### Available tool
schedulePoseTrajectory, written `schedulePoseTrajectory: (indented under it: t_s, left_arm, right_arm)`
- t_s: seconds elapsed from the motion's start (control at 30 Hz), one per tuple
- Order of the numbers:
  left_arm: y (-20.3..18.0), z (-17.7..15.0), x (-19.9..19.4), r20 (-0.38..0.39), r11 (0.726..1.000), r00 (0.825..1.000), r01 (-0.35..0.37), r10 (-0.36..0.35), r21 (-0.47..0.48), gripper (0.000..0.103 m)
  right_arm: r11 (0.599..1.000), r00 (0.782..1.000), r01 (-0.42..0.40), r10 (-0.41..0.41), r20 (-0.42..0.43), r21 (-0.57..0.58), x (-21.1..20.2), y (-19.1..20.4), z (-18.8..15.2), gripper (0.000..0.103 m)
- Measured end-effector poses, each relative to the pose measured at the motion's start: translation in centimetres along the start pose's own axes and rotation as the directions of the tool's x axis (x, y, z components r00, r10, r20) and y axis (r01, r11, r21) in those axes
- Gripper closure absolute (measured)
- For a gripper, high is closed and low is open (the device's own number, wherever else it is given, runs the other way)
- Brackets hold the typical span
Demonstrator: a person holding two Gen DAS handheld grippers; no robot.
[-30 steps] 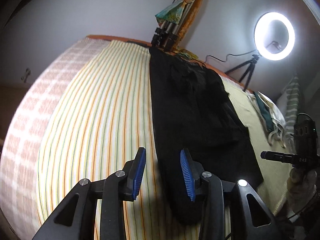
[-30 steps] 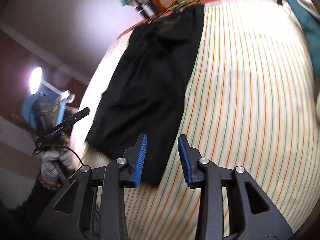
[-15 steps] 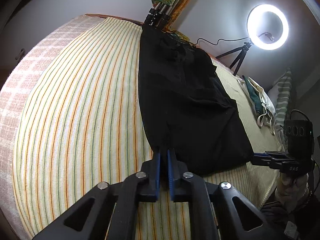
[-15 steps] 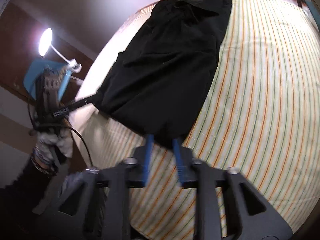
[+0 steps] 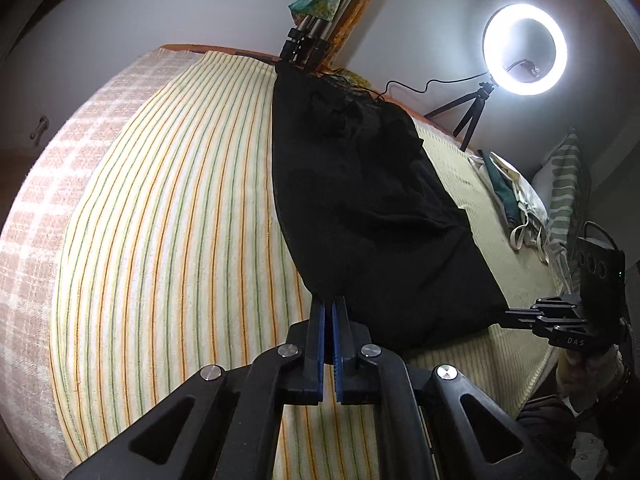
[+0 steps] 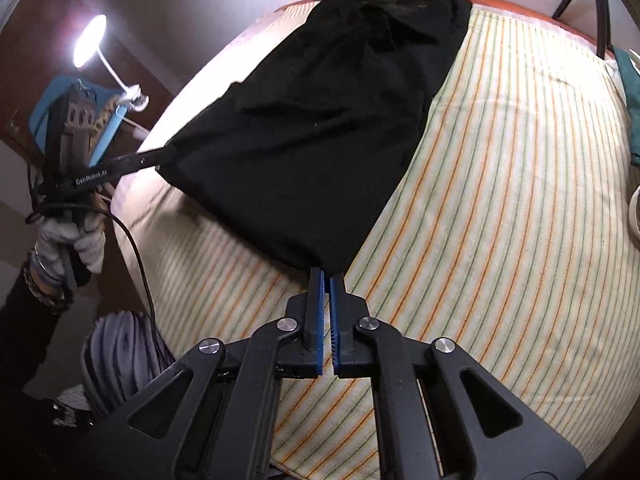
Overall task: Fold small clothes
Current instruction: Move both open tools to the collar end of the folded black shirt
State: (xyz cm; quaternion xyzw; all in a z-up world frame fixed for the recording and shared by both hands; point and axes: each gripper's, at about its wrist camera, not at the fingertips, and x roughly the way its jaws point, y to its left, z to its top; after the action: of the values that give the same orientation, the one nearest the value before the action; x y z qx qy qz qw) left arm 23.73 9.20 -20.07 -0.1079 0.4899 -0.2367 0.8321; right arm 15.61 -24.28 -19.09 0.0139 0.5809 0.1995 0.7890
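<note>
A black garment (image 5: 360,200) lies lengthwise on the striped bed sheet (image 5: 160,220). My left gripper (image 5: 329,300) is shut on its near left corner, and the blue pads (image 5: 318,320) pinch the hem. In the same view my right gripper (image 5: 510,314) holds the other near corner. In the right wrist view the black garment (image 6: 320,120) runs away from me. There my right gripper (image 6: 327,274) is shut on its near corner. My left gripper (image 6: 164,152) grips the corner at the left, held by a gloved hand (image 6: 76,240).
Tripod legs (image 5: 304,44) stand at the far end of the bed. A lit ring light (image 5: 524,50) is at the back right. Loose clothes (image 5: 516,204) and a striped pillow (image 5: 564,184) lie to the right. A lamp (image 6: 90,40) shines beside the bed.
Both grippers went from open to shut, each on a near corner of the black garment. The near hem now stretches between them.
</note>
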Motion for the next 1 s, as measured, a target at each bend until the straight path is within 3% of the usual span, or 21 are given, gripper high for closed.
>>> schedulePoseTrajectory:
  t_s: [0.13, 0.2, 0.33, 0.47, 0.5, 0.67, 1.0]
  left_arm:
    - [0.2, -1.1, 1.0, -0.041, 0.996, 0.996, -0.074, 0.076, 0.040, 0.102]
    - [0.6, -1.3, 0.5, -0.032, 0.996, 0.996, -0.076, 0.078, 0.037, 0.101]
    - [0.5, -0.6, -1.5, 0.030, 0.992, 0.994, -0.104, 0.103, 0.065, 0.086]
    - [0.1, 1.3, -2.8, 0.083, 0.992, 0.992, -0.100, 0.093, 0.082, 0.072]
    - [0.0, 2.0, -2.9, 0.090, 0.992, 0.992, -0.095, 0.088, 0.083, 0.069]
    - [-0.5, 5.9, -2.3, 0.119, 0.986, 0.988, -0.110, 0.095, 0.124, 0.065]
    - [0.9, 13.8, 2.4, 0.111, 0.982, 0.989, -0.113, 0.097, 0.154, 0.062]
  right_arm:
    - [0.998, 0.998, 0.044, -0.045, -0.042, -0.036, 0.9, 0.3, -0.1, 0.099]
    - [0.998, 0.997, 0.039, -0.042, -0.061, -0.042, 0.8, 0.6, 0.1, 0.099]
    - [0.997, 0.998, 0.050, -0.051, -0.022, -0.064, -1.4, 0.5, 0.4, 0.096]
    - [0.998, 0.997, 0.047, -0.044, 0.062, -0.040, -3.6, -0.4, 1.5, 0.066]
    - [0.998, 0.995, 0.053, -0.050, 0.081, -0.036, -4.0, -0.6, 1.9, 0.065]
    - [0.995, 0.983, 0.098, -0.095, 0.159, -0.012, -5.0, -2.5, 4.9, 0.065]
    - [0.990, 0.974, 0.116, -0.129, 0.184, 0.080, -2.7, -8.7, 12.4, 0.065]
